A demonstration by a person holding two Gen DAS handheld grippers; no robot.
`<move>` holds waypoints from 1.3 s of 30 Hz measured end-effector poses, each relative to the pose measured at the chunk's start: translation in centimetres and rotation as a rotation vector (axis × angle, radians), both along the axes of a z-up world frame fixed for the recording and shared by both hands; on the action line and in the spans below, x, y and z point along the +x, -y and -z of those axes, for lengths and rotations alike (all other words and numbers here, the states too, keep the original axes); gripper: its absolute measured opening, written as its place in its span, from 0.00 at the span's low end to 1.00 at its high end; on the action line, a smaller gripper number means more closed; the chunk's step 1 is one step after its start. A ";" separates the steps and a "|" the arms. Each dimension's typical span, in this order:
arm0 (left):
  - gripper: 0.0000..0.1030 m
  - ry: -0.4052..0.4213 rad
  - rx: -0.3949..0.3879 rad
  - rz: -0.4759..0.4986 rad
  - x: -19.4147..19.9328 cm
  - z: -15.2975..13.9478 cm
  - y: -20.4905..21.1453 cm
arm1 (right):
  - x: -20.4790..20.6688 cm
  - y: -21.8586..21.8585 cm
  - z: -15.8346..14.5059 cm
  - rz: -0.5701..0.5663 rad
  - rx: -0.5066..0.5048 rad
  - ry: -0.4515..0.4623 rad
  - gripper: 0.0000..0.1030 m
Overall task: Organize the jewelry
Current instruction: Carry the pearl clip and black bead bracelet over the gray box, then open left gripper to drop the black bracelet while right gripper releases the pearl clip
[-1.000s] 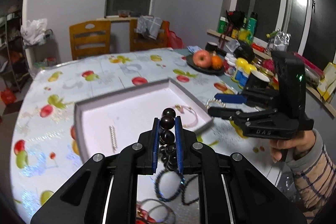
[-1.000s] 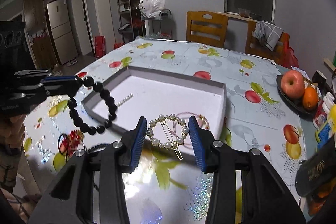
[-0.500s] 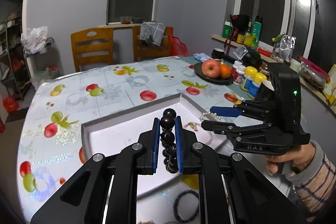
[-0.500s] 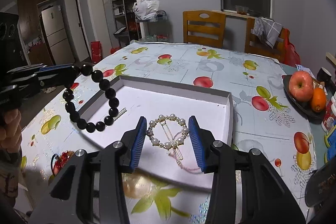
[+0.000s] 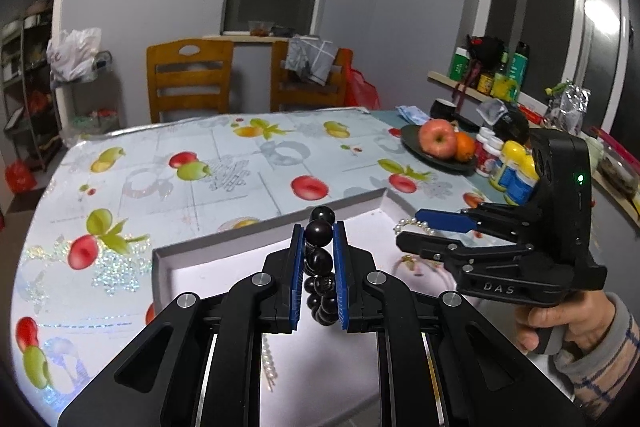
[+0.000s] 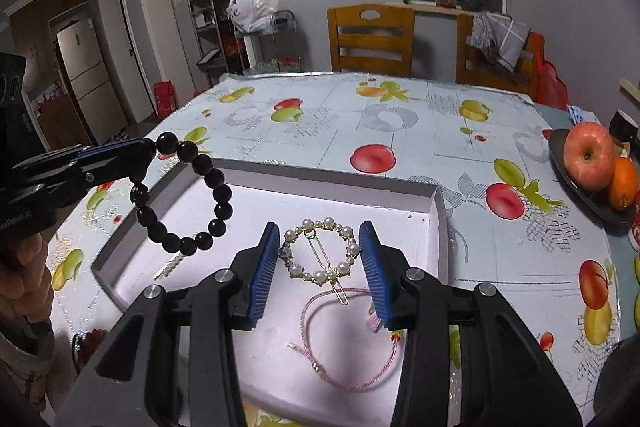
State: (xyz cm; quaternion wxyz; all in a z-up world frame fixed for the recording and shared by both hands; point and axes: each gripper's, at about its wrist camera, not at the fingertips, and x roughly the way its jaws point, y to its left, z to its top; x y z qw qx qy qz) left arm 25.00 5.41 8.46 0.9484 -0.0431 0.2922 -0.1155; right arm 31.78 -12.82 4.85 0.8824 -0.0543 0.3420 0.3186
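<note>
You're carrying both pieces over the tray [image 6: 436,203]: left gripper [image 5: 318,239] clamped on the bracelet [image 6: 188,195], frame left; right gripper [image 6: 320,255] clamped on the clip [image 6: 320,251], centre. Next, lower and release.

Indoor artificial light, moderately dim; walls grey and dull. Bright lamp reflection [image 5: 599,11] glares on the glossy panel, upper right of left view. White tray floor [image 6: 352,331] nearly overexposed. Tablecloth [image 6: 420,123] shows sparkly specular patches. Strong fisheye bending and black vignette at corners. Focus mostly sharp.
</note>
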 end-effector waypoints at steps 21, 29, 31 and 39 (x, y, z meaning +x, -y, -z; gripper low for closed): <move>0.15 -0.173 -0.018 -0.149 3.5 4.8 -6.5 | 5.2 -2.4 2.4 -0.018 -0.135 -0.182 0.40; 0.15 -0.207 0.004 -0.145 3.7 5.8 -6.3 | 6.3 -2.7 3.2 -0.007 -0.172 -0.220 0.40; 0.18 -0.213 0.016 -0.144 3.8 5.9 -6.1 | 6.6 -2.7 3.6 -0.004 -0.185 -0.233 0.40; 0.41 -0.182 0.002 -0.166 3.0 5.2 -6.3 | 7.0 -2.9 4.1 0.005 -0.223 -0.229 0.56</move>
